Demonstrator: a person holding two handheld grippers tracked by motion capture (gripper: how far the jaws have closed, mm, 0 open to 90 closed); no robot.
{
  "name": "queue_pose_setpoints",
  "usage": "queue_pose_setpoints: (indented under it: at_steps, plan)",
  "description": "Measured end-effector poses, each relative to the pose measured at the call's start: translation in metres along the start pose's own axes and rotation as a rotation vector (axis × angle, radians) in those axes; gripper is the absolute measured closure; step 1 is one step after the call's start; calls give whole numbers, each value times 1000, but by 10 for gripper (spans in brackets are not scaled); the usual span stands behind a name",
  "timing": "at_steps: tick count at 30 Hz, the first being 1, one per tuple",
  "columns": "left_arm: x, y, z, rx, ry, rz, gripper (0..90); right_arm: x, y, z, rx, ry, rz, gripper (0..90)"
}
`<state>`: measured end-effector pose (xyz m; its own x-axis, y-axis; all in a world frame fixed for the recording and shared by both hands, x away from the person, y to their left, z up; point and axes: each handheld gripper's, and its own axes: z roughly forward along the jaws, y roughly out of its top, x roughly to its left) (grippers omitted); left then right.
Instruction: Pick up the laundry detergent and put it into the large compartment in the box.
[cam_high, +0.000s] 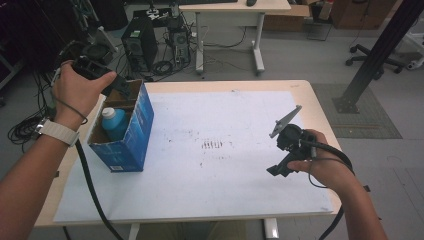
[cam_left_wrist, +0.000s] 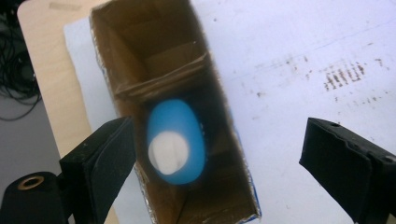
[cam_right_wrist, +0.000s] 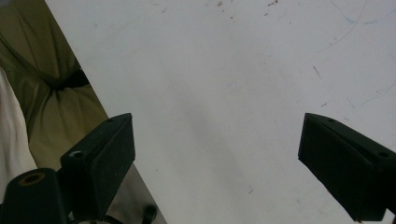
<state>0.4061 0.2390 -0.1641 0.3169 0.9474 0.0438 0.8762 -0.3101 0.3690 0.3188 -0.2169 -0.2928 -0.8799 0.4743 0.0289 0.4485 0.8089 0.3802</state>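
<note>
While the blue bottle (cam_left_wrist: 176, 142) is standing upright inside the blue carton (cam_left_wrist: 243, 196), directly beneath and between its fingers (cam_left_wrist: 100, 163), the left gripper (cam_left_wrist: 210, 163) is hovering released, empty; the right gripper (cam_right_wrist: 215, 163) is idling open over the white sheet (cam_right_wrist: 224, 74).

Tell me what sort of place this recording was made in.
Probably a lab or workshop office: a black desktop computer tower stands on the grey floor amid loose black cables, a plain white desk stands behind, and a wheeled black office chair base sits at right.
</note>
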Motion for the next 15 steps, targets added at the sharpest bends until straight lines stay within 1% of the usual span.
queue_pose_setpoints:
  at_steps: [2, 3, 5, 10, 15]
  plan:
    - [-5, 1, -3, -14, -4, 33, 107, 0, 1, 1, 2, 2, -2, 110]
    - [-5, 1, -3, -14, -4, 33, 107, 0, 1, 1, 2, 2, -2, 110]
    - [-9, 2, -4, -21, -19, 55, 107, 0, 1, 1, 3, 2, -2, 110]
    - [-23, 3, -7, -28, -47, 120, 105, 0, 1, 0, 5, 1, 2, 110]
    - [-33, 4, -10, -29, -60, 156, 105, 0, 2, -1, 2, -1, -1, 110]
